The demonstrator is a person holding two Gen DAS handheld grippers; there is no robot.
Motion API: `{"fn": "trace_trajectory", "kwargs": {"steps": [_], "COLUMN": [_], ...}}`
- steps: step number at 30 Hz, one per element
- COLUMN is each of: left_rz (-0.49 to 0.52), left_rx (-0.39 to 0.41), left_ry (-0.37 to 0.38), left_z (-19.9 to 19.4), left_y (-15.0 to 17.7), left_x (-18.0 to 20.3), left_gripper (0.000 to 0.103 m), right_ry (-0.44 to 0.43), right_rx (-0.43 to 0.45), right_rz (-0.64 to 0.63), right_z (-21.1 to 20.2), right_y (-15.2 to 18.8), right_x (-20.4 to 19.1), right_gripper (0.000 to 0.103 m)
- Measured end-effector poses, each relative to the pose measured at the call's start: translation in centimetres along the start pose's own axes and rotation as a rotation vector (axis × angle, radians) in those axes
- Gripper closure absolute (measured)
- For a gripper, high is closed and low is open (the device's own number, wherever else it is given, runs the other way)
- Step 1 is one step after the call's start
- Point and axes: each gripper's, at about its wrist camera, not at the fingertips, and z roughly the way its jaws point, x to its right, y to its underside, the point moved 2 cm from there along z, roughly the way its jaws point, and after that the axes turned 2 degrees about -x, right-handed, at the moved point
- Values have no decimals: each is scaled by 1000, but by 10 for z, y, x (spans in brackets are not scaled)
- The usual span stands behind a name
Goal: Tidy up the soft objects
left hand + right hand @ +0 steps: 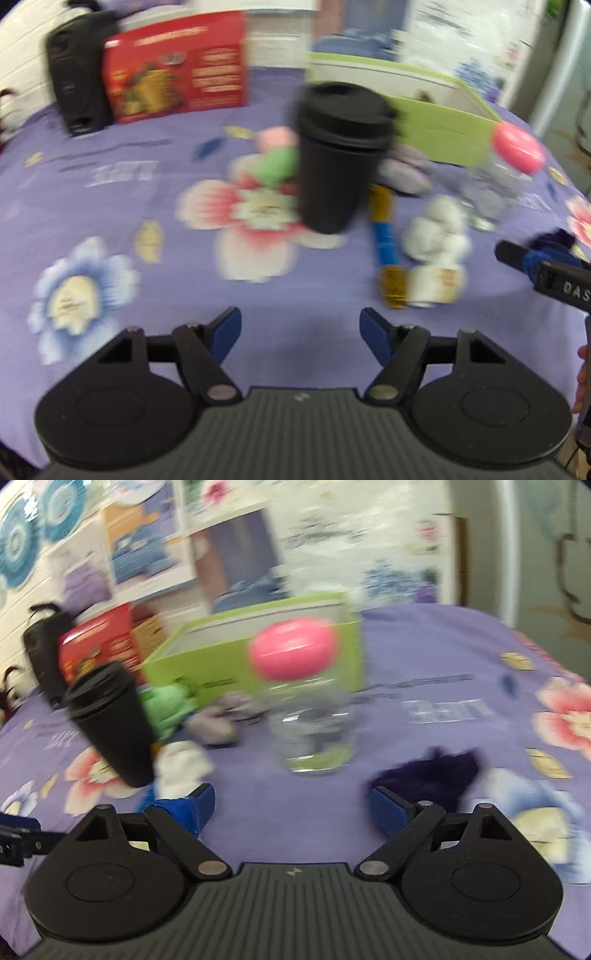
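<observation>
Both tongs are open and hold nothing. The left gripper (300, 334) hangs over the purple flowered bed cover (110, 192) with its blue pads wide apart, and the right gripper (291, 805) is spread the same way over bare cover. The soft things lie in a little bunch in the middle of the bed: a white soft ball (436, 232) beside a blue and gold wrapped bar (386, 240), a green and pink soft toy (277, 162) partly hidden behind the black cup (341, 155), a grey soft lump (406, 171) near the green box (443, 136), and a dark purple soft piece (439, 771) just past the right pad of the right gripper. The green box stands open at the back, so I think the soft things should go in there. The hard things are in the way: the black cup and the clear jar with the pink lid (310, 701) stand right in the bunch. The dark purple piece looks like the nearest pick for the right gripper, and the white ball for the left. To do it well, come down slowly so the pads sit on both sides of the soft thing, squeeze the middle of it, lift it high and carry it around the jar and the cup so they do not tip. The pictures are blurry, so small parts are hard to tell
</observation>
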Motion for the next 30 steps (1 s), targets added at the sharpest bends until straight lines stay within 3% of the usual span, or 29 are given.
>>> {"fn": "trace_trajectory", "kwargs": {"steps": [6,9,13,19,22,26,30], "left_rz": [-45,-54,-29,34,11,-68,-218], "left_rx": [22,30,15,17,42,93,59], "left_ry": [-103,-98,-11,153,117,-15,-85], "left_z": [6,13,18,17,22,31,46], "left_y": [-17,-28,-31,-25,-32,-51,-61], "left_x": [-56,-67,-48,32,67,95,104], "left_gripper": [31,31,31,31,31,30,30], "right_ry": [-15,26,47,97,110,94,68], "right_rx": [-39,-51,-61,-25,18,77,115], "right_rz": [22,22,44,50,47,64,89], "right_z": [15,10,-1,-27,-43,-64,-78], "right_y": [4,7,12,11,4,-6,-9], "right_x": [-10,0,16,37,47,68,94], "right_gripper": [25,25,25,25,25,25,25]}}
